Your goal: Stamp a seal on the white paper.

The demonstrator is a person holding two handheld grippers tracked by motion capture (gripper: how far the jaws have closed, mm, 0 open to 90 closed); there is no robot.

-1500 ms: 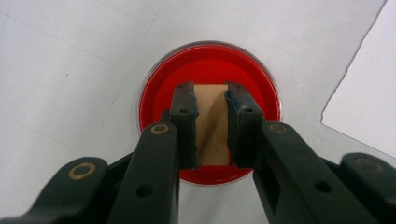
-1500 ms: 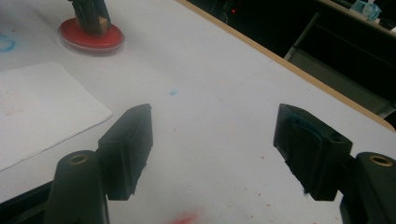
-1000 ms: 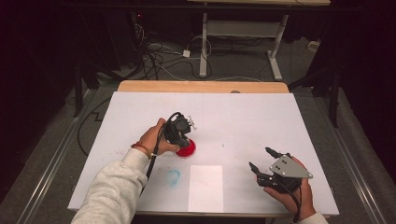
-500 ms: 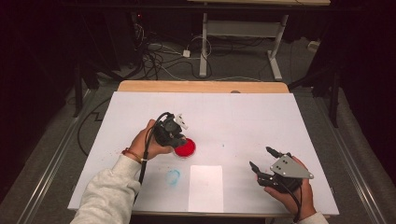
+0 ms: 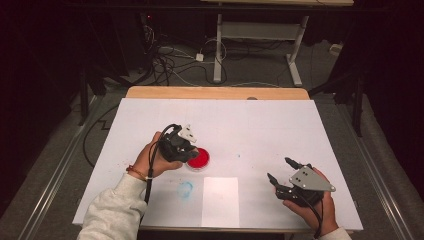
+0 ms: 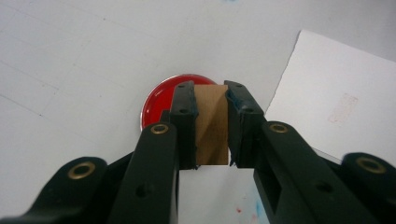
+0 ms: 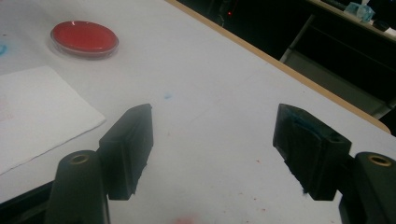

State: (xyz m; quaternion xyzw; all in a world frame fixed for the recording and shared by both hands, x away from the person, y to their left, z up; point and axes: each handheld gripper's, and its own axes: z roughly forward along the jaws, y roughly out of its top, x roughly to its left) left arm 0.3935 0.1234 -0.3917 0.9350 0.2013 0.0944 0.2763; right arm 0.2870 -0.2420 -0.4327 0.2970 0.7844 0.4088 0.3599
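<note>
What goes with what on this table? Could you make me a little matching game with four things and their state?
1. left gripper
2. right gripper
3. red dish
4. white paper sheet

a. lies flat near the table's front edge
b. jaws wide apart, holding nothing
c. round, just beyond the clamped block
d. shut on a brown block

Pairs: 1-d, 2-b, 3-c, 4-a

Left gripper (image 5: 186, 151) over red dish (image 5: 198, 159) at table centre; paper sheet (image 5: 220, 201) at six o'clock; right gripper (image 5: 282, 171) at four o'clock, jaws apart
</note>
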